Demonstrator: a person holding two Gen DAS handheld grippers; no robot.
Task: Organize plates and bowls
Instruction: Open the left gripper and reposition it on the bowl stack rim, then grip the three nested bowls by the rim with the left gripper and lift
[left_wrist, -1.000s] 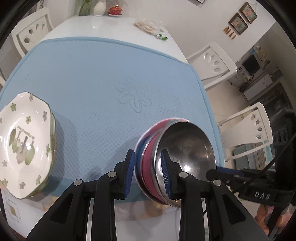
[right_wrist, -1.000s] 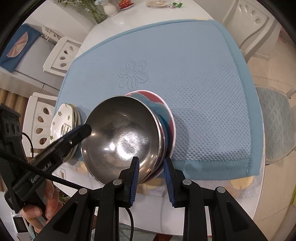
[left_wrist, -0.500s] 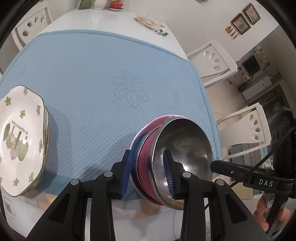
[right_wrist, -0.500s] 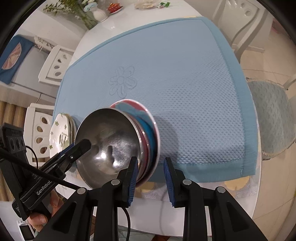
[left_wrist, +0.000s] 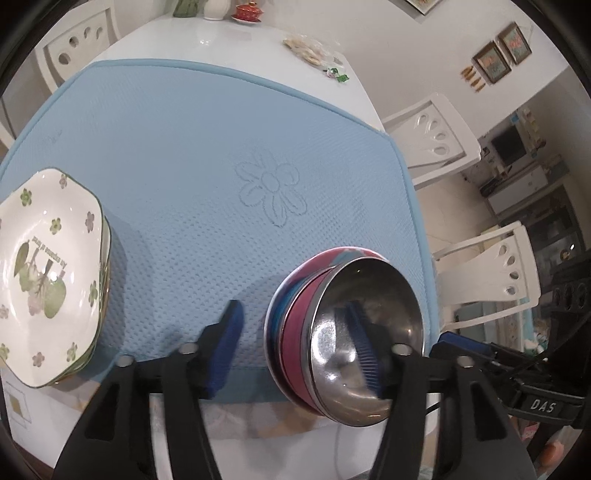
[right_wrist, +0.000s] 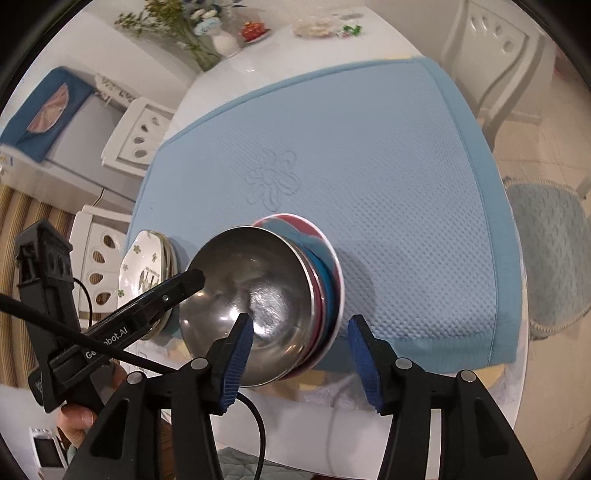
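Note:
A stack of bowls sits at the near edge of the blue mat, with a steel bowl on top of pink and blue bowls and a white-rimmed plate. My left gripper straddles the stack's left rim and its jaws are opening. One of its pads is inside the steel bowl and the other stands clear of the outside. My right gripper straddles the right rim in the same way, also opening, with its pads off the stack. A pile of white floral plates lies at the mat's left edge.
The mat covers a white table that has a vase, a red dish and snack packets at its far end. White chairs stand round it. A hand holds the left gripper's handle.
Both grippers were shut on the rim of the bowl stack. Their jaws have since spread apart and no longer pinch it. The hands have barely shifted.

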